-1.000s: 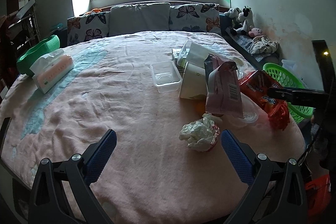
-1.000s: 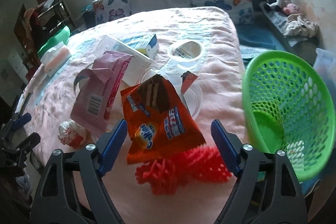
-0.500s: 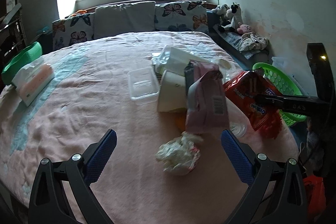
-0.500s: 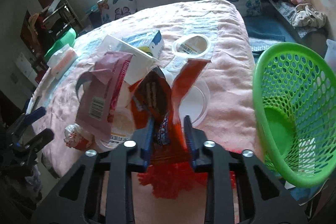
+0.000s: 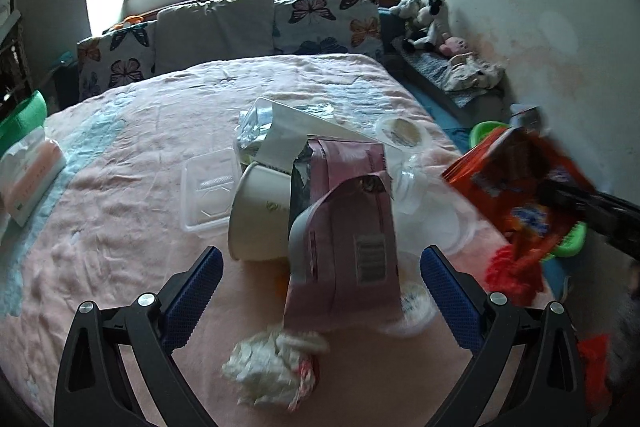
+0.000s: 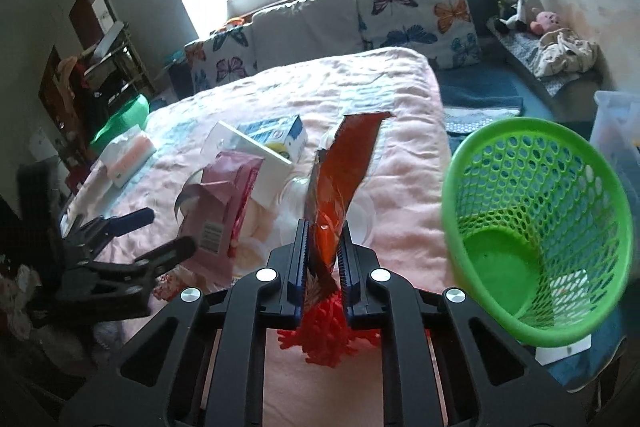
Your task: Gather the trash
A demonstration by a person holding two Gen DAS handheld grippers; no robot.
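Observation:
My right gripper (image 6: pixel 323 247) is shut on an orange snack wrapper (image 6: pixel 344 171) and holds it up above the pink bedspread (image 6: pixel 400 187), left of the green mesh basket (image 6: pixel 536 227). The wrapper also shows in the left wrist view (image 5: pixel 516 183). My left gripper (image 5: pixel 320 287) is open and empty, its jaws either side of a pink packet (image 5: pixel 348 227). A crumpled white wad (image 5: pixel 276 367) lies just below it. A white paper cup (image 5: pixel 260 215) and clear plastic tubs (image 5: pixel 208 183) lie behind.
A red fringed scrap (image 6: pixel 328 327) lies at the bed's edge. A tissue pack (image 5: pixel 28 179) sits at the left. A blue and white carton (image 6: pixel 276 135) lies further back. Butterfly pillows (image 5: pixel 328 19) line the far end, soft toys (image 5: pixel 432 23) at the right.
My right gripper has shut on the orange wrapper and lifted it off the bed. My left gripper has moved forward and right, toward the pink packet.

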